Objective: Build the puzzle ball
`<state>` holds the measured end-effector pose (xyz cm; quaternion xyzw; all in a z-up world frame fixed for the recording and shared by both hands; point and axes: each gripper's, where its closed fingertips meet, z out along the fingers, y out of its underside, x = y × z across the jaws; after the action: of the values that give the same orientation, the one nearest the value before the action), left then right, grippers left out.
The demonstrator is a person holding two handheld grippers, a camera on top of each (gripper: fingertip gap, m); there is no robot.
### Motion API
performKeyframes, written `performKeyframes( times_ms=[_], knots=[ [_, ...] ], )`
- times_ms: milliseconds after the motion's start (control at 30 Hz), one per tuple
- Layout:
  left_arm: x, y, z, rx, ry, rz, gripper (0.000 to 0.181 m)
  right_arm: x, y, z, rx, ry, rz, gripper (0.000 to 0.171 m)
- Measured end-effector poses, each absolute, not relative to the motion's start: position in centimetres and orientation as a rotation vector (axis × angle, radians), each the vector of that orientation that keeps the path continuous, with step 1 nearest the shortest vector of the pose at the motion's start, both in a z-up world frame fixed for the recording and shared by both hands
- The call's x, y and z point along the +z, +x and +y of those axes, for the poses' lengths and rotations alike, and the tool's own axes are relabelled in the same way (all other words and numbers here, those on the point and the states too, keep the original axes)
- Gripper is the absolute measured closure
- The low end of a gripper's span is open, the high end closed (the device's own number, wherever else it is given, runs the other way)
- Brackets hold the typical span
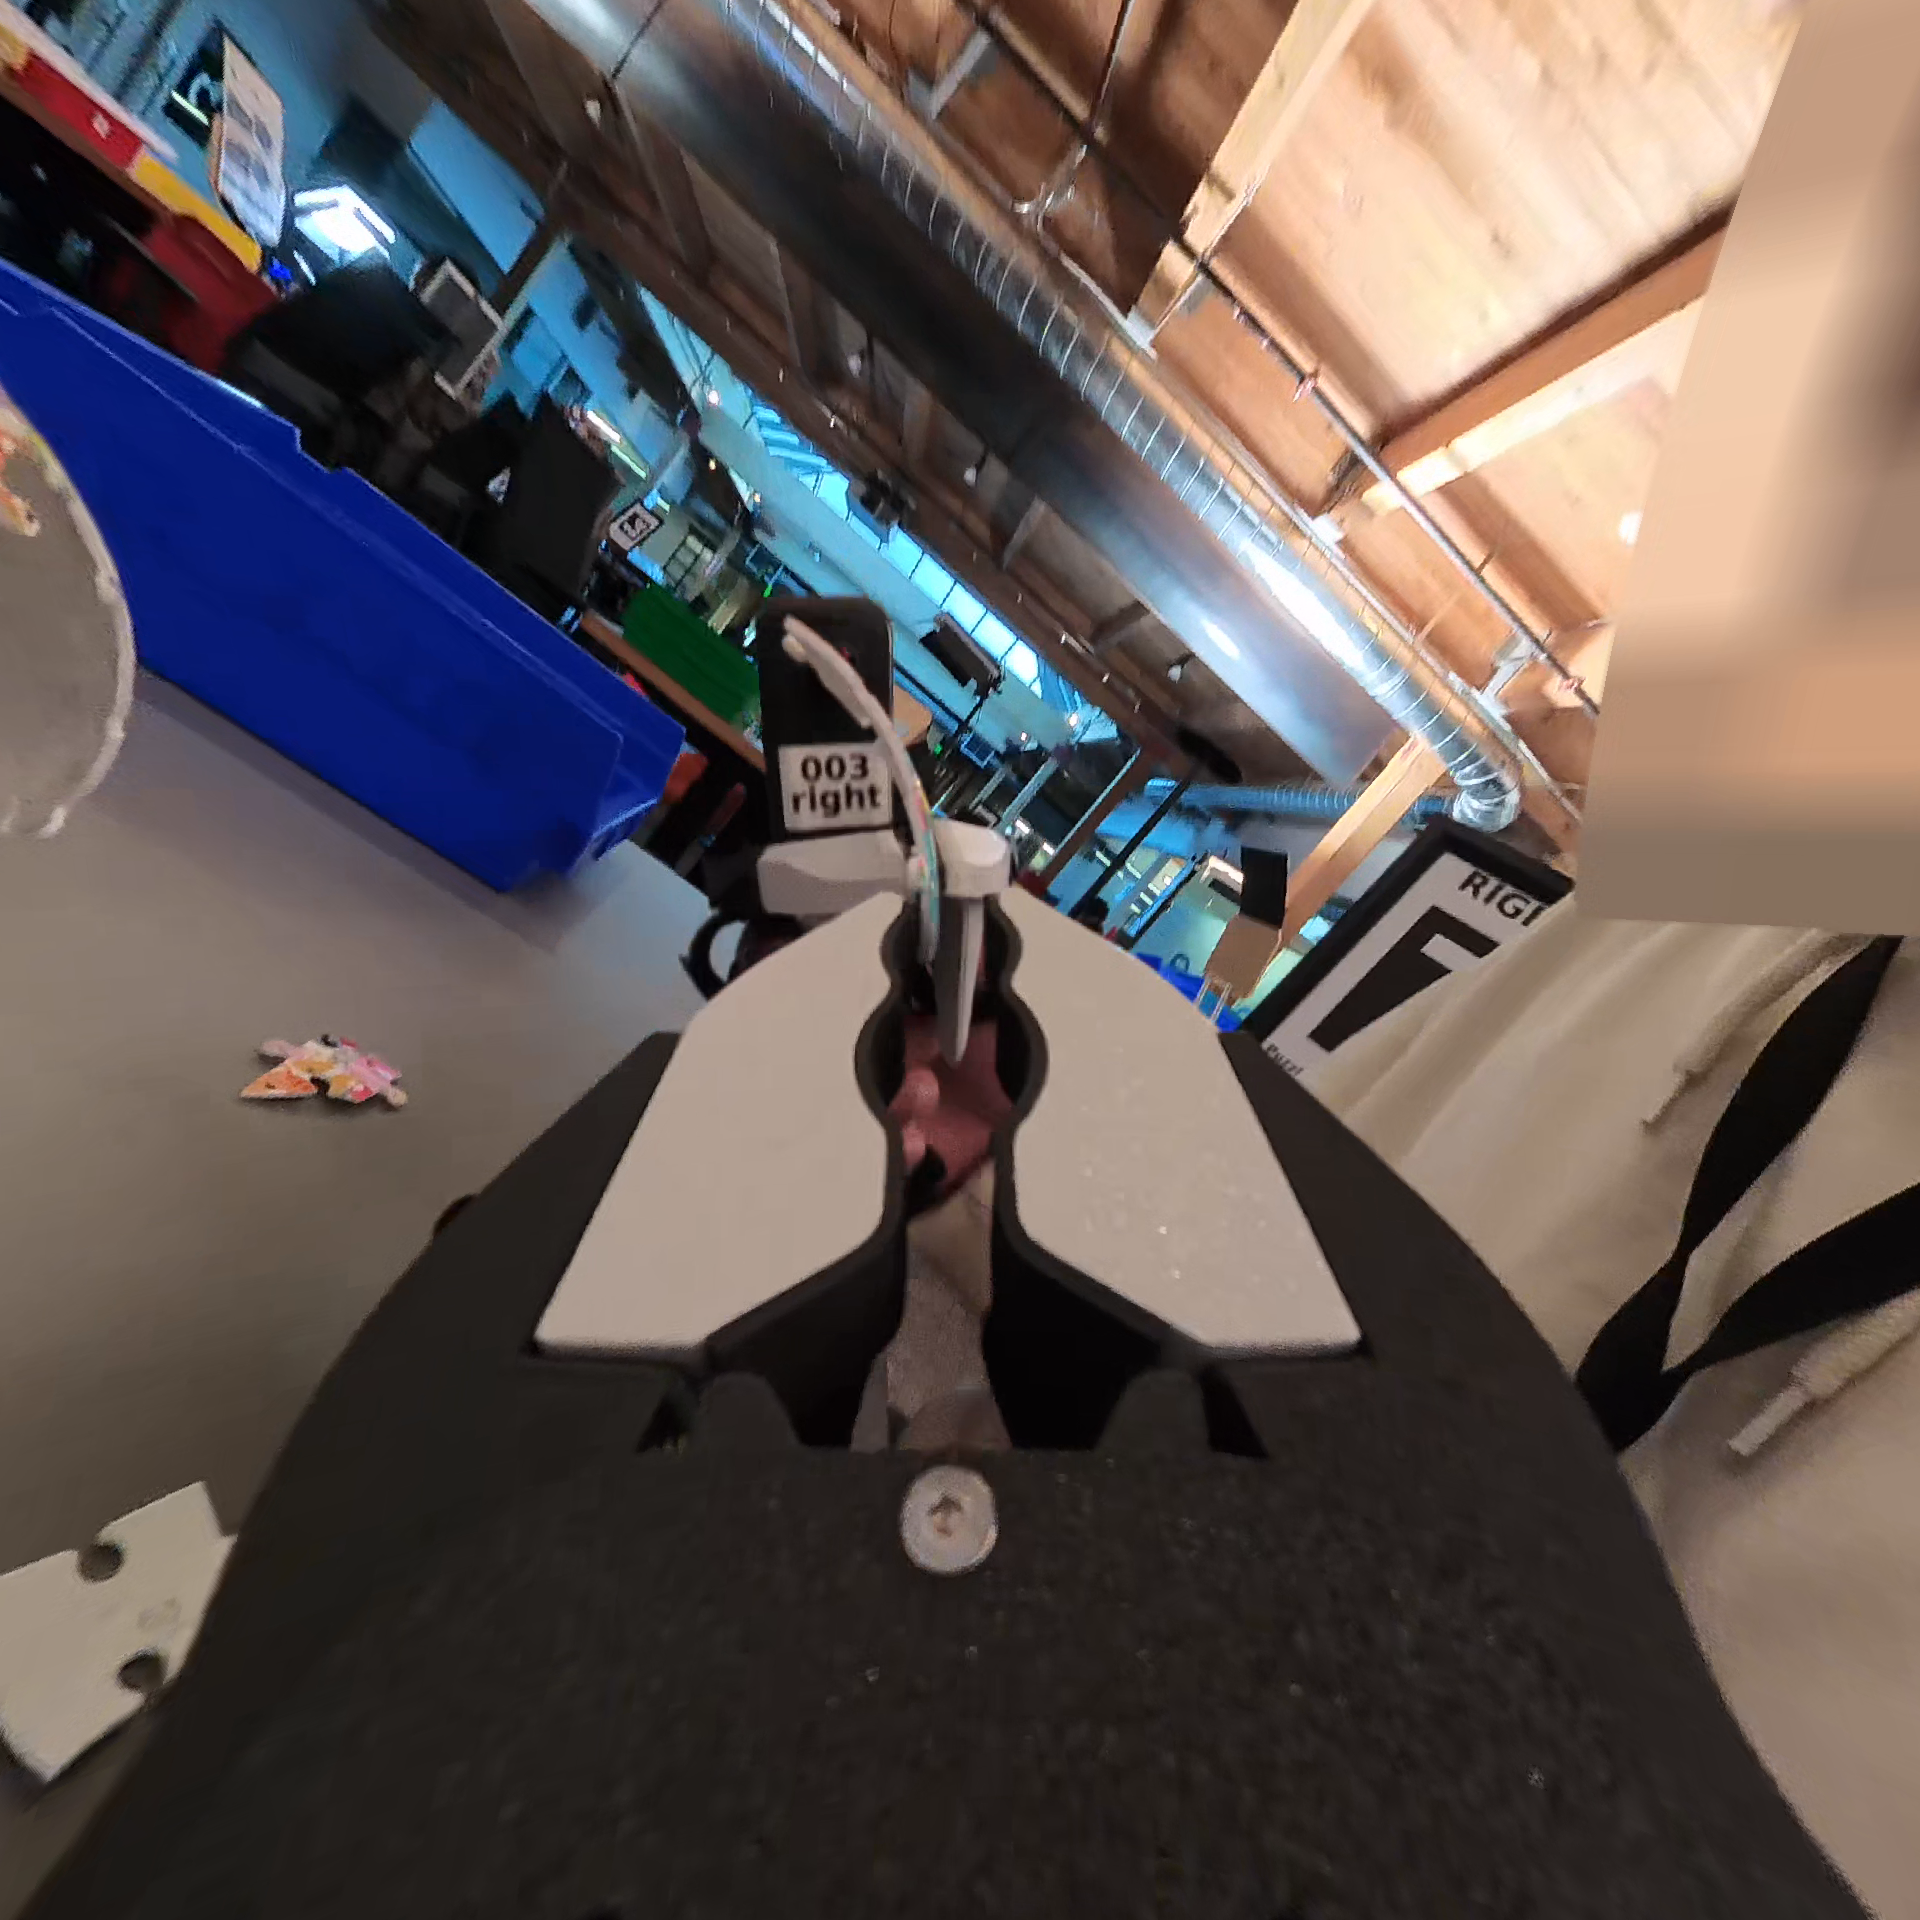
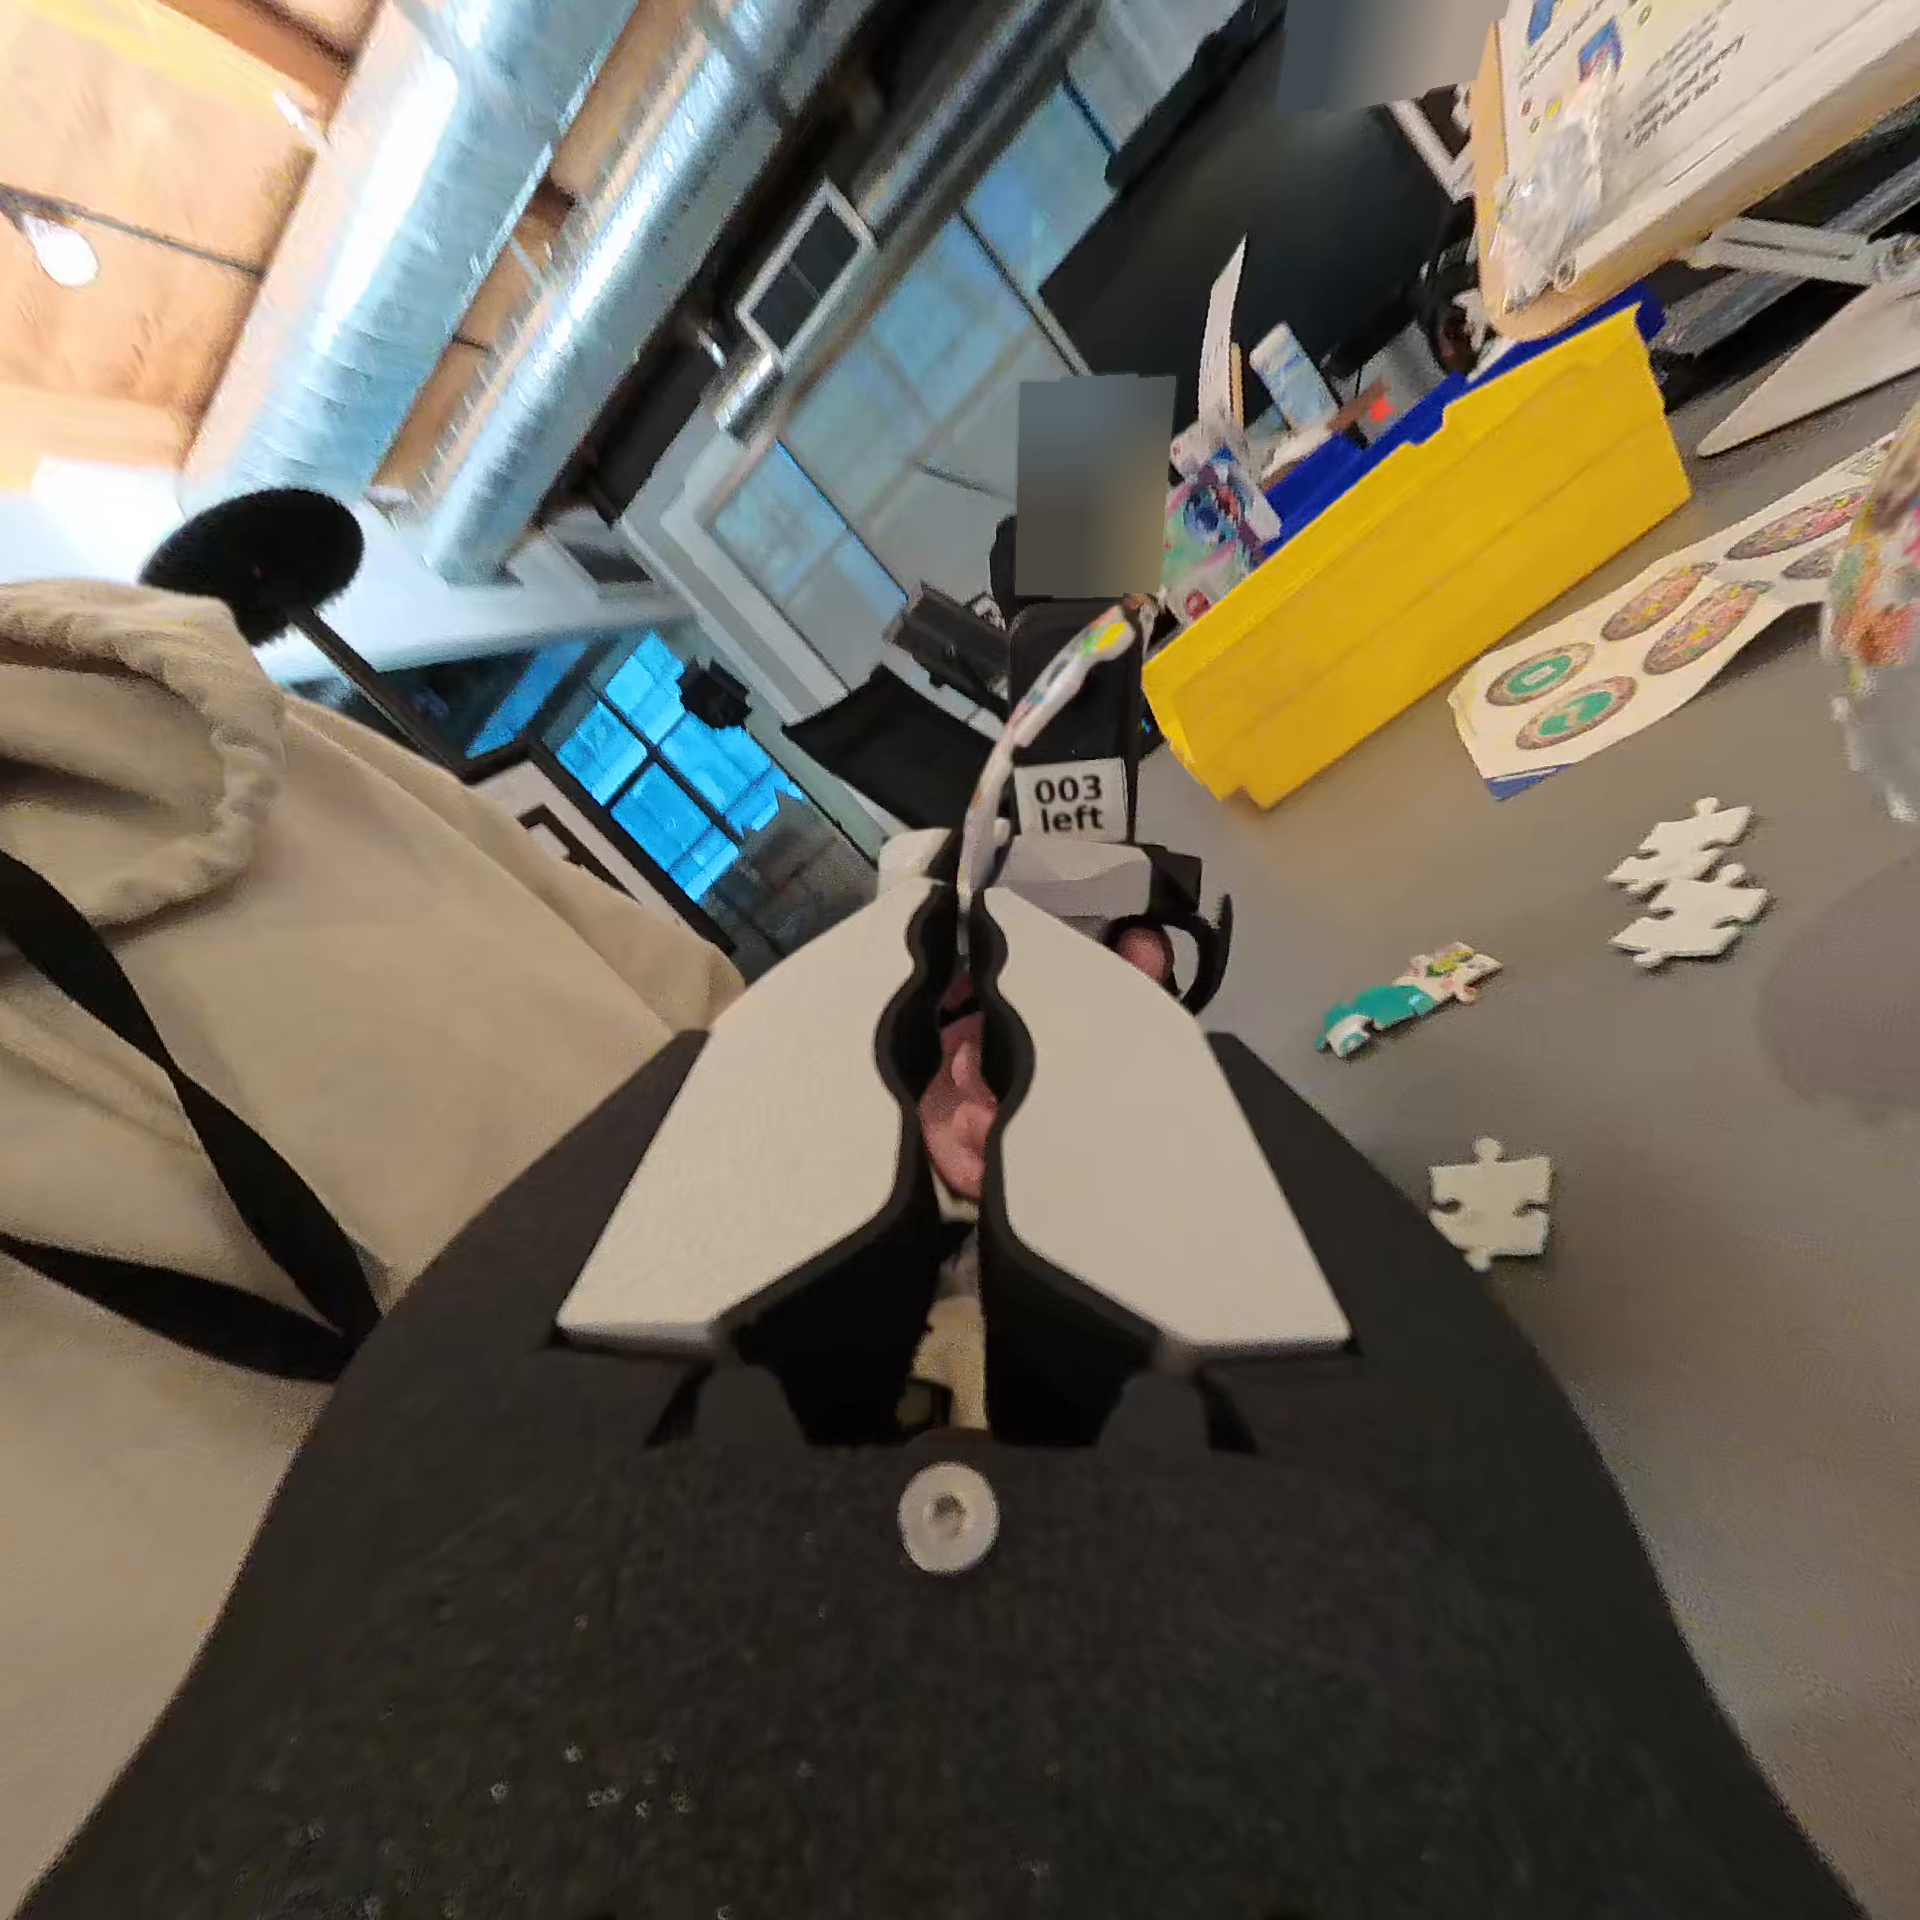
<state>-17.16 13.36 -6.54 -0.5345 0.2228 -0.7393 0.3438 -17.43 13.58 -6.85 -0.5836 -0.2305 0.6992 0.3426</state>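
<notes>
Facing each other above the grey table, both grippers pinch one curved strip of joined puzzle pieces edge-on. The left gripper has its jaws nearly together on the strip's lower end; the right gripper likewise grips it narrowly. The strip's long axis runs toward 12 o'clock in both views, bowing slightly. I judge the build well short of finished: loose pieces lie at 3 o'clock, white backs up, one colourful, another at 9 o'clock. A partly built ball shows at the right wrist view's edge.
</notes>
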Motion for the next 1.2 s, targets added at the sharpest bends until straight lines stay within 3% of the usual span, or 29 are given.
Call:
performKeyframes(
  times_ms=[333, 467, 600, 733, 833, 1067, 1200],
  knots=[
    [-7.5, -16.7, 14.3, -1.850, -1.551, 0.741, 0.163, -8.0, -15.7, 13.4, 1.879, -1.616, -0.929, 0.169],
    [-7.6, -16.1, 14.1, -1.842, -1.573, 0.802, 0.178, -8.2, -15.9, 13.4, 1.865, -1.629, -0.963, 0.169],
    [-7.6, -15.9, 14.4, -1.848, -1.594, 0.788, 0.180, -8.4, -15.8, 14.0, 1.845, -1.631, -0.910, 0.169],
    [-7.4, -15.9, 15.4, -1.856, -1.593, 0.718, 0.180, -8.2, -15.7, 15.0, 1.803, -1.616, -0.805, 0.167],
    [-7.1, -16.2, 16.7, -1.841, -1.569, 0.616, 0.180, -8.5, -15.5, 15.8, 1.777, -1.596, -0.606, 0.150],
    [-6.4, -16.6, 17.8, -1.856, -1.488, 0.490, 0.180, -9.2, -17.0, 16.2, 1.873, -1.362, -0.086, 0.161],
    [-7.1, -16.4, 17.7, -1.894, -1.503, 0.460, 0.180, -8.2, -17.2, 16.6, 1.895, -1.199, 0.025, 0.156]
  ],
)
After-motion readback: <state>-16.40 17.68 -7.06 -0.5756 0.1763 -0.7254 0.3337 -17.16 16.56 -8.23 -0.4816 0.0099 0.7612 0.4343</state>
